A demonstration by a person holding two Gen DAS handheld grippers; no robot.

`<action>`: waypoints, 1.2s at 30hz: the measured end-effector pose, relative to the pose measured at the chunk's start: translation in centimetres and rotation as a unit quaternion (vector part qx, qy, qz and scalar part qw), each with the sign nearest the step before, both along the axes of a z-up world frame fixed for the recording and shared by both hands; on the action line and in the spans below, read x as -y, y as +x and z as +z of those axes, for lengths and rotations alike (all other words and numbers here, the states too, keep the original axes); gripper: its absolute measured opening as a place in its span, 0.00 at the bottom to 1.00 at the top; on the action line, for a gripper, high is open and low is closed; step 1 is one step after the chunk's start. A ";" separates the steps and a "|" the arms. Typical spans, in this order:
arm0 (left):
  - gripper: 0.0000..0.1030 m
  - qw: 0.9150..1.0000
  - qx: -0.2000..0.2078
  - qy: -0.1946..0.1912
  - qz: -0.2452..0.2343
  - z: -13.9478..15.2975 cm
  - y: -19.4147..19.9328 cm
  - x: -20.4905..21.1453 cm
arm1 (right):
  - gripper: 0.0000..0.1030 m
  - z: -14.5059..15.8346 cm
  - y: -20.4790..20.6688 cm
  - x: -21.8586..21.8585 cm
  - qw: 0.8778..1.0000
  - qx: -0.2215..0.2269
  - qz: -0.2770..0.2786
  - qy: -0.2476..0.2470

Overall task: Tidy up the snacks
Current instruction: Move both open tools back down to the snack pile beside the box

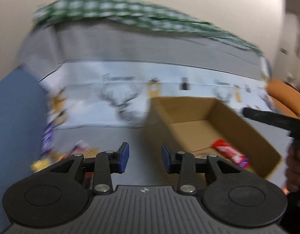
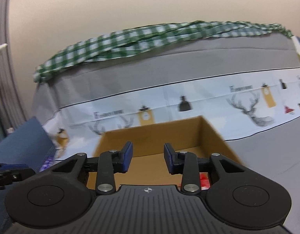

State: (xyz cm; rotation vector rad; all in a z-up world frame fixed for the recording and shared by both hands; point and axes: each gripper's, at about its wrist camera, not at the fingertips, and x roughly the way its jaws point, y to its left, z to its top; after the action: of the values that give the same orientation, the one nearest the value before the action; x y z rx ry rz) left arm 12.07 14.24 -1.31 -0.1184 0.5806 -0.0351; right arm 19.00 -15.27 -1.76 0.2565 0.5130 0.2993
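1. Left hand-held gripper [image 1: 145,157]: jaws part open, nothing between them; it hangs over the worktop [image 1: 130,136] beside the box [image 1: 247,128].
2. Right hand-held gripper [image 2: 148,159]: part open, empty, over the box.
3. Red snack [image 1: 231,153]: lies flat in the box's near corner, long axis slanting toward that corner.
4. Loose snacks [image 1: 81,150]: blurred, at the worktop's left edge.
5. Advice: swing left, square the jaws across one pack's narrow width before closing.

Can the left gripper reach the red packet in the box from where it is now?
Probably yes. The box is open on top, and the red packet lies uncovered on its floor, just right of the empty left gripper. Only the near wall lies between them, so it would need to go over that.
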 end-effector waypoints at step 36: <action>0.40 0.961 -0.039 -0.134 0.238 -1.9 -0.9 -12.7 | 0.62 -6.2 -2.6 -29.0 0.944 0.005 0.309 -0.117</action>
State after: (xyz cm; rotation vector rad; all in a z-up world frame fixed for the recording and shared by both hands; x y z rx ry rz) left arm 11.19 26.96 -3.26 -0.5236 0.6124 0.3618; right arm 16.43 13.72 -7.97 -0.1477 0.6053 0.8443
